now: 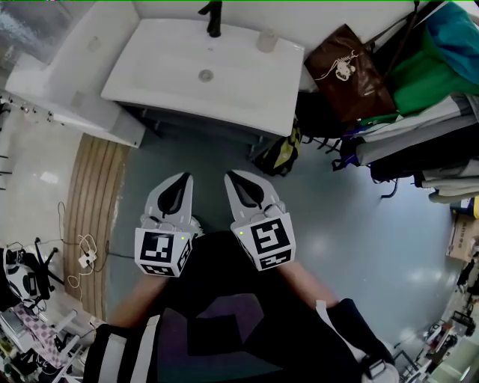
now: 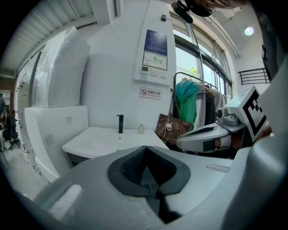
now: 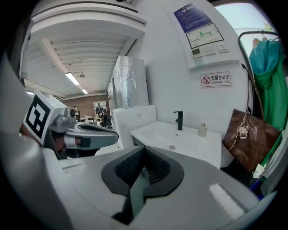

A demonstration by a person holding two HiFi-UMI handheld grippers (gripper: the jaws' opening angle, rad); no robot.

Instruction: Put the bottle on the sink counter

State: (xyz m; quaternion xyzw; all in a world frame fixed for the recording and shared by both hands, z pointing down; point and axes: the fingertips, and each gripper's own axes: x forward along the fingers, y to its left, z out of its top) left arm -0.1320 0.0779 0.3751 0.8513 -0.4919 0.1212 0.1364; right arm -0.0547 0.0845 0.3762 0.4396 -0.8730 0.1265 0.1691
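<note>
White sink surface (image 1: 247,82): small pale bottle (image 1: 266,39) upright beside black tap (image 1: 214,19). Left claw (image 1: 182,178), right claw (image 1: 231,177): both closed, empty, well short of surface.

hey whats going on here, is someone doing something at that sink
A person stands a little back from a white sink, holding a gripper in each hand. The left gripper and right gripper are both shut and empty, pointing toward the sink. A small pale bottle stands on the sink counter, right of the black faucet, with nothing touching it. A brown bag sits beside the sink on the right.
</note>
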